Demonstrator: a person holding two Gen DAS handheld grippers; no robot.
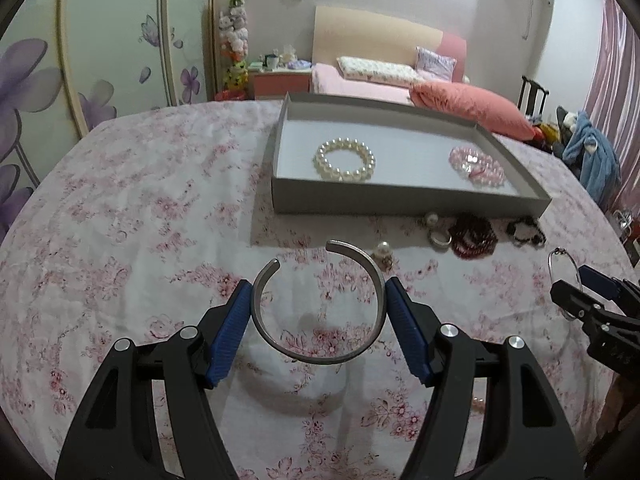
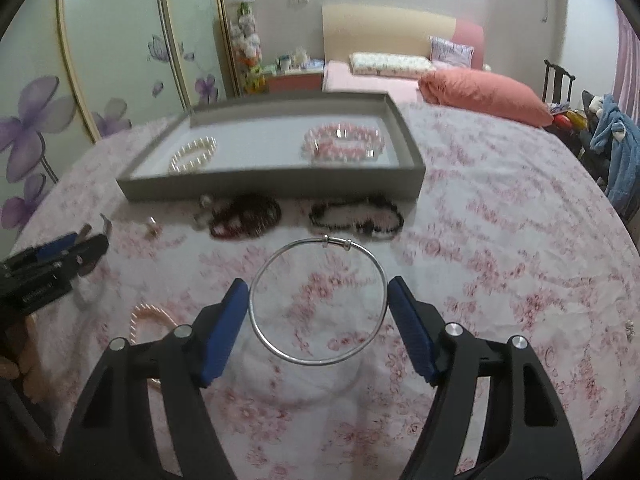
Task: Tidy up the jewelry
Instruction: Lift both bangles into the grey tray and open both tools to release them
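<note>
Left gripper (image 1: pixel 320 304): clamped across an open cuff bangle (image 1: pixel 320 354), blue fingers (image 1: pixel 230 334) pressing its two sides, held just above the flowered cloth (image 1: pixel 120 240).
Cuff bangle: looked like stiff metal, light, smooth and likely slippery; gap faced away from the gripper, so squeezing hard could have sprung it inward. Best held across the widest part, as seen.
Tray, left half: grey shallow tray (image 1: pixel 400 203) held a white pearl bracelet (image 1: pixel 345 160), lying flat and well apart from the other piece.
Tray, right half: held a pink bead bracelet (image 1: pixel 478 166) near the right wall; middle of the floor bare, judged roomy enough for both metal pieces.
In front of tray: small pearl piece (image 1: pixel 383 249), silver ring (image 1: pixel 439 238), dark red bead coil (image 2: pixel 246 216), black bead bracelet (image 2: pixel 356 216), all loose on the cloth; beads judged soft and floppy, better pinched as a bunch.
Near left gripper, right view: pale pearl strand (image 2: pixel 150 316) on the cloth, partly hidden.
Right gripper (image 2: pixel 318 304): fingers (image 2: pixel 412 332) pressed on both sides of a thin wire bangle (image 2: pixel 318 361), lifted clear of the cloth.
Wire bangle: thin, light, probably springy and easily bent; sliding clasp at the far side, worth avoiding.
</note>
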